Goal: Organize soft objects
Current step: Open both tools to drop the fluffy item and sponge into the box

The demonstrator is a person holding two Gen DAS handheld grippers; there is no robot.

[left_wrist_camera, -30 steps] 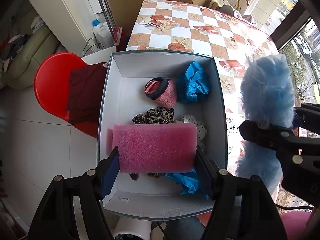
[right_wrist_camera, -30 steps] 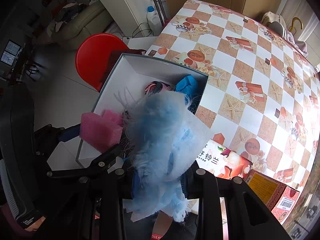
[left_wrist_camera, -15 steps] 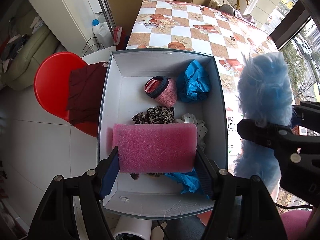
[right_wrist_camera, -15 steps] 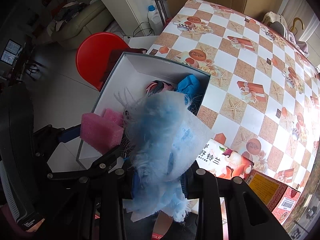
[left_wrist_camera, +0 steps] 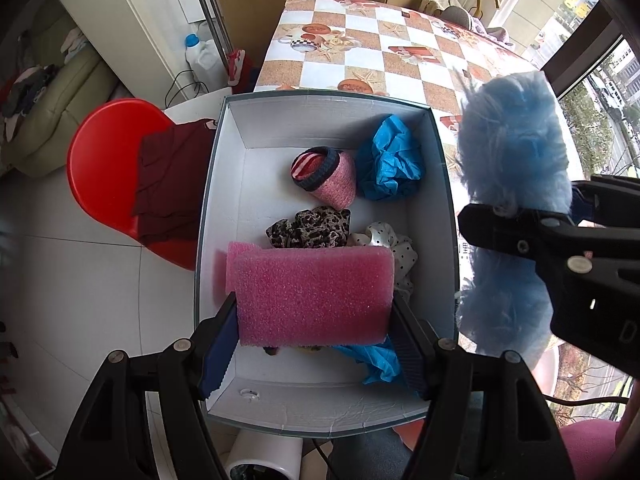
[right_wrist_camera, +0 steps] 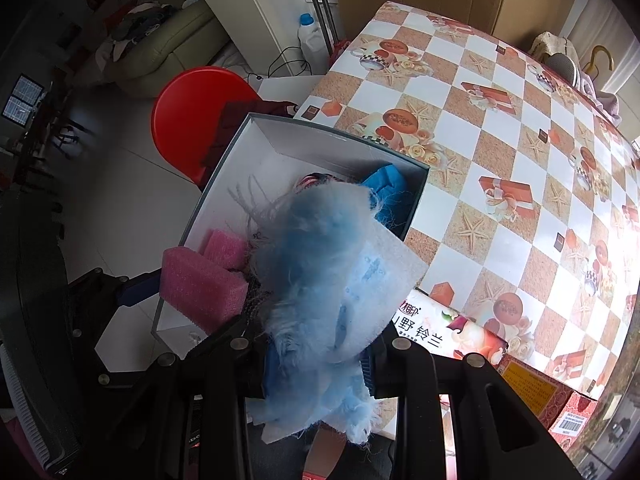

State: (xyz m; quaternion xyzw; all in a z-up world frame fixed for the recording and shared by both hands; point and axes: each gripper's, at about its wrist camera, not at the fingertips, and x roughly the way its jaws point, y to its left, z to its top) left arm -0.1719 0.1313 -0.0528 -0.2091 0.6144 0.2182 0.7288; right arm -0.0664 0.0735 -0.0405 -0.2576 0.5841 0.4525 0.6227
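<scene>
My left gripper [left_wrist_camera: 312, 344] is shut on a pink foam block [left_wrist_camera: 312, 292] and holds it over the near end of an open white box [left_wrist_camera: 224, 168]. The box holds a pink knit sock [left_wrist_camera: 332, 180], blue crumpled cloth [left_wrist_camera: 388, 160], a leopard-print scrunchie [left_wrist_camera: 308, 230] and a white dotted cloth [left_wrist_camera: 400, 248]. My right gripper [right_wrist_camera: 316, 364] is shut on a fluffy light-blue fabric piece [right_wrist_camera: 320, 272], held just right of the box; it also shows in the left wrist view [left_wrist_camera: 512, 148]. The foam block also shows in the right wrist view [right_wrist_camera: 200, 284].
The box sits at the near end of a checkered table [right_wrist_camera: 500, 128]. A red chair [left_wrist_camera: 100, 152] with a dark red cloth [left_wrist_camera: 168, 184] stands left of the box. Printed cartons [right_wrist_camera: 460, 332] lie on the table to the right. A white bottle [left_wrist_camera: 204, 56] stands on the floor.
The fluffy blue fabric in my right gripper has shifted slightly left toward the box. The pink foam block in my left gripper has barely moved.
</scene>
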